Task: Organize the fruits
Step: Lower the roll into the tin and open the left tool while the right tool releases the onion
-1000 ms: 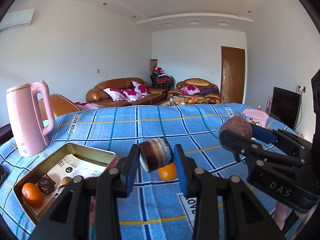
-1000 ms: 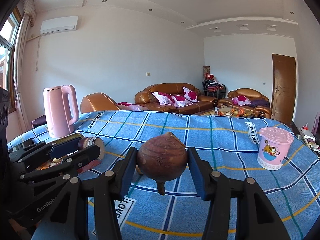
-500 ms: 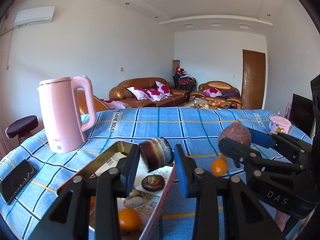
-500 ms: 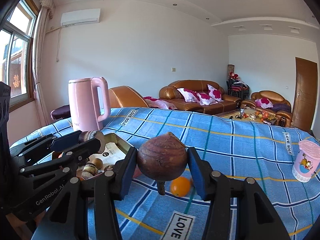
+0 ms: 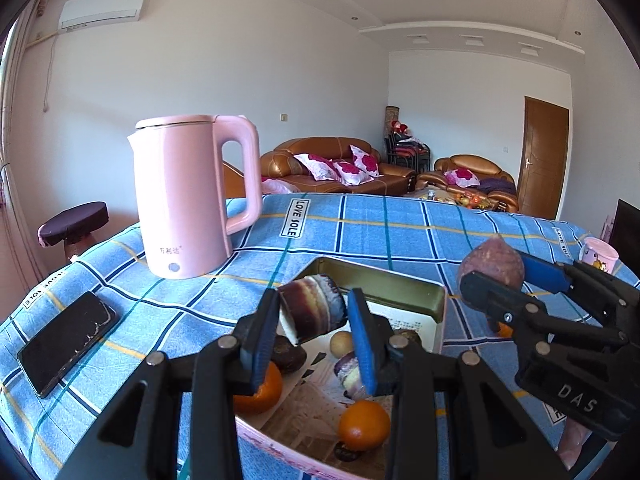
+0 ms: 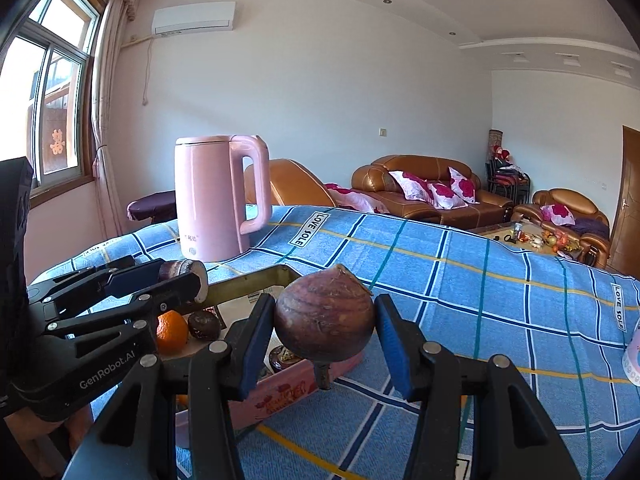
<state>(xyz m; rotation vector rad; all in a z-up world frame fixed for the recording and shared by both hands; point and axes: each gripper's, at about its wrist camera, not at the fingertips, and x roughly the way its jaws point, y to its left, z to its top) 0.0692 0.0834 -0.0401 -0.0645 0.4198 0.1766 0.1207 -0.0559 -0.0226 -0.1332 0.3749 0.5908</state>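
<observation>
Blue plaid tablecloth (image 5: 400, 236) printed "LOVE SOLE" covers the table in a living room with brown leather sofas (image 5: 332, 164) at the back wall. Left to right in the left wrist view: a dark phone (image 5: 66, 342) lies flat near the left edge of the table; a pink electric kettle (image 5: 188, 196) stands upright beyond it, well apart from the phone. Just right of the kettle sits a rectangular tin box (image 5: 384, 286), open, holding two oranges (image 5: 364, 424), a dark round fruit (image 5: 288, 354), a small pale round fruit (image 5: 341, 343) and a purple-and-white piece whose kind cannot be told.

Left gripper (image 5: 314, 320): held above the box, its blue pads clamped on a short dark cylindrical piece (image 5: 310, 312) with a pale cut end; its kind cannot be told.

Right gripper (image 6: 324, 326): level with the left gripper and just to its right, over the box's right edge. Its blue pads press both sides of a round brown-purple bulb (image 6: 324, 316) with a pointed tip on top and a short stem hanging below.

A pink cartoon-printed cup (image 5: 599, 255) stands near the far right edge of the table.
</observation>
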